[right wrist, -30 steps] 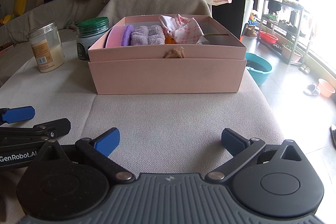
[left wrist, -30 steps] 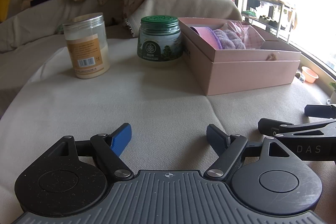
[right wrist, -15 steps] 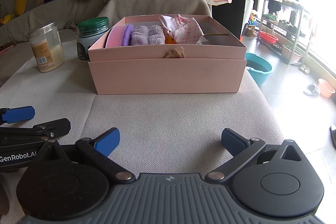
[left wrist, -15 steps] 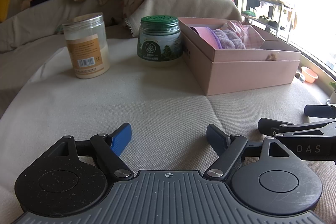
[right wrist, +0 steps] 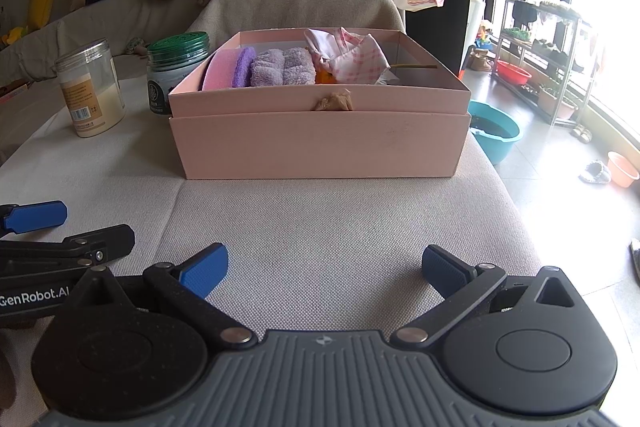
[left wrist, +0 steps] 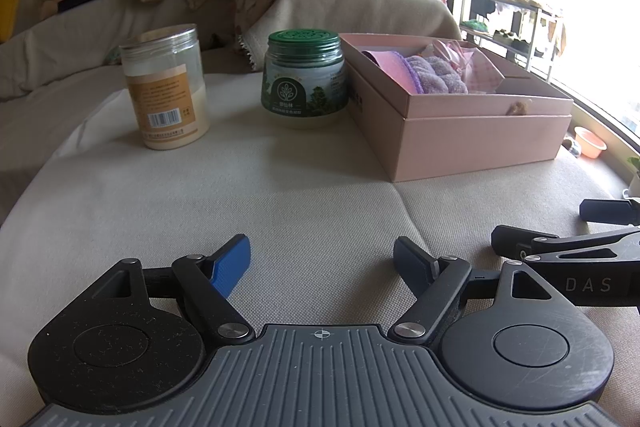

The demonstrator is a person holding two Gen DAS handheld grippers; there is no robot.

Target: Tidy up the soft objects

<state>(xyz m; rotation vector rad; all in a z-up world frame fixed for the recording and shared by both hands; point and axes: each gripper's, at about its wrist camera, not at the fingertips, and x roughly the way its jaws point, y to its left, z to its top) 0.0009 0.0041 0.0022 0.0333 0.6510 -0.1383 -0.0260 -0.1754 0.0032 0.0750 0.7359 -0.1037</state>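
Two hand-held grippers rest low over a beige fabric-covered surface (right wrist: 320, 219), apparently a sofa seat or ottoman, and look forward across it.

Farthest left stands a clear plastic jar (left wrist: 164, 87) with an orange label, part full of something pale. Just right of it, apart from it, is a green-lidded jar (left wrist: 304, 79), which stands just beside the left wall of the box. Both are hard things and look to have been left outside the box for that reason.

Next comes an open pink box (right wrist: 320, 143), seated in what seems to be its own lid. The soft objects are lined up inside, upright and packed side by side: a pink and purple sponge (right wrist: 228, 69) at the left end, a rolled lilac towel (right wrist: 284, 67), a bit of something orange low between, then a crumpled pink checked cloth (right wrist: 352, 57). The right part of the box looks empty apart from a thin stick. A small tan scrap (right wrist: 334, 102) hangs over the front rim.

The left gripper (left wrist: 322, 259) has its fingers (left wrist: 234, 263) spread wide and holds nothing. The right gripper (right wrist: 324, 265) is likewise spread and empty. Nothing soft lies loose on the fabric, so the sorting appears finished, or nearly so.
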